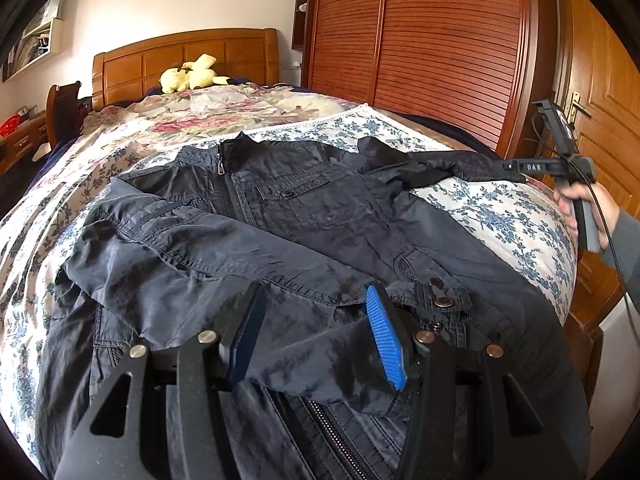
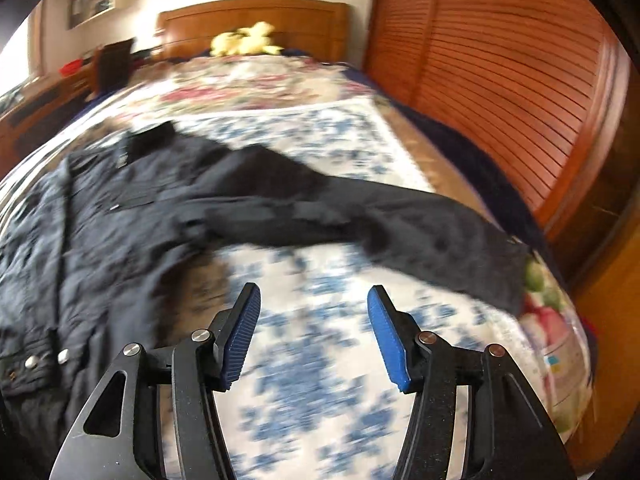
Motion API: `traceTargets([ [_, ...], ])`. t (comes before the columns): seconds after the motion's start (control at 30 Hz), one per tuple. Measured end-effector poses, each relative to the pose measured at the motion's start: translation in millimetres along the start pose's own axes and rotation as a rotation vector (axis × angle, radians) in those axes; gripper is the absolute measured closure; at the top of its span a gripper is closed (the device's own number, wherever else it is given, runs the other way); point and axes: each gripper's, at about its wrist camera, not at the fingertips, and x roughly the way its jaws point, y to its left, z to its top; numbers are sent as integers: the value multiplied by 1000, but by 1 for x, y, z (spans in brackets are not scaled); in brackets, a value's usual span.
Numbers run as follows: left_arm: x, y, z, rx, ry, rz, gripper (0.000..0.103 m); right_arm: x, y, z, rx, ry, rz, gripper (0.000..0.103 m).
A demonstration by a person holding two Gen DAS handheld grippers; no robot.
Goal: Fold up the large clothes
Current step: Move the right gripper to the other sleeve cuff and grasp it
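A dark navy jacket (image 1: pixel 304 216) lies front up on the bed, collar toward the headboard. Its left sleeve is folded across the chest; the cuff end lies between my left gripper's fingers. My left gripper (image 1: pixel 314 300) is open just above that sleeve. The right sleeve (image 2: pixel 420 224) stretches out toward the bed's right edge. My right gripper (image 2: pixel 314 304) is open and empty over the floral sheet, below that sleeve; the view is blurred. The right gripper also shows in the left wrist view (image 1: pixel 520 168) at the sleeve's end, held by a hand.
The bed has a blue-floral sheet (image 2: pixel 320 380) and a rose-patterned quilt (image 1: pixel 200 116). A yellow plush toy (image 1: pixel 192 74) sits by the wooden headboard (image 1: pixel 184 54). A slatted wardrobe (image 1: pixel 440 40) and a door (image 1: pixel 600 100) stand at the right. A desk (image 1: pixel 20 140) is at the left.
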Motion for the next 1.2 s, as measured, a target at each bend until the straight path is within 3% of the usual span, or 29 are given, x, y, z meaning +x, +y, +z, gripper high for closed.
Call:
traceTargets([
  [0.17,-3,-7,-1,7,4,-22,52,12,-45,6,93,10,-56,40],
  [0.5,-9,-16,-3,40,8,-42,52,46,-119,10,210,67,-202,39],
  [1.07,-9,-13,-2,30,21,-52,52,80,-158,1,292,193,-331,29],
  [1.2,-9,-12,-2,29,20,-46,52,83,-156,1,306,206,-297,34],
])
